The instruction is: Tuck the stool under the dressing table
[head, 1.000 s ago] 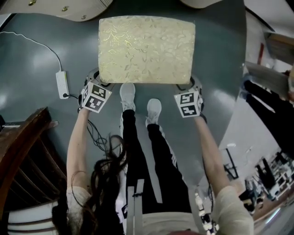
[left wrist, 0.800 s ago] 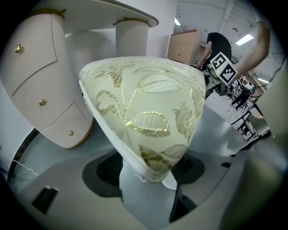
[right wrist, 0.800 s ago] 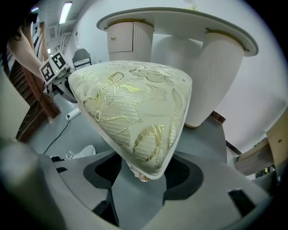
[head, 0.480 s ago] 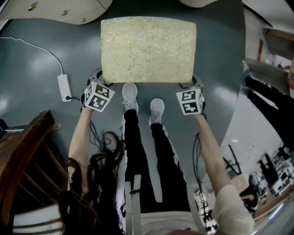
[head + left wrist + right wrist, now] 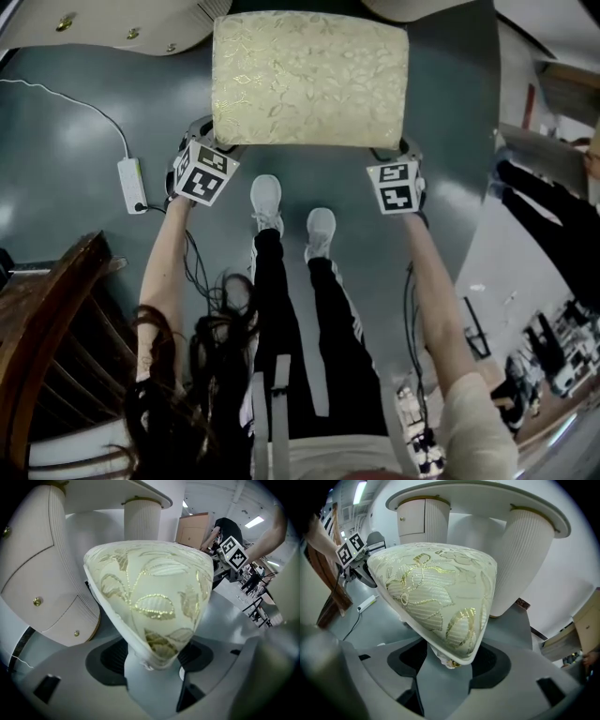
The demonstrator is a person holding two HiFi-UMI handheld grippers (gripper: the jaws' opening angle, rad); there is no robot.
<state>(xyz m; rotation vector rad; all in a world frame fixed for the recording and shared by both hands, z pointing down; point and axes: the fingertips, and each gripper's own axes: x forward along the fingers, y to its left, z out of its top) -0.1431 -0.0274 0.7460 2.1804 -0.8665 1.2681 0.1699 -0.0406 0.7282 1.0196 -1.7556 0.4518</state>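
The stool (image 5: 309, 80) has a cream cushion with a gold leaf pattern and stands on the grey floor right in front of the white dressing table (image 5: 112, 28). My left gripper (image 5: 211, 142) is shut on its near left corner, and my right gripper (image 5: 398, 155) on its near right corner. In the left gripper view the cushion corner (image 5: 150, 597) fills the gap between the jaws of the left gripper (image 5: 152, 656), with a table pedestal (image 5: 51, 588) just behind. The right gripper view shows the other corner (image 5: 436, 592) in the right gripper (image 5: 450, 660), before a ribbed pedestal (image 5: 525, 569).
The person's white shoes (image 5: 265, 197) stand close behind the stool. A white power strip (image 5: 131, 183) with its cable lies on the floor at the left. A dark wooden chair (image 5: 47, 309) is at the near left. Clutter and stands crowd the right side (image 5: 553, 356).
The stool and both grippers have shifted a little away from the person's feet, toward the dressing table. Both grips on the corners are unchanged.
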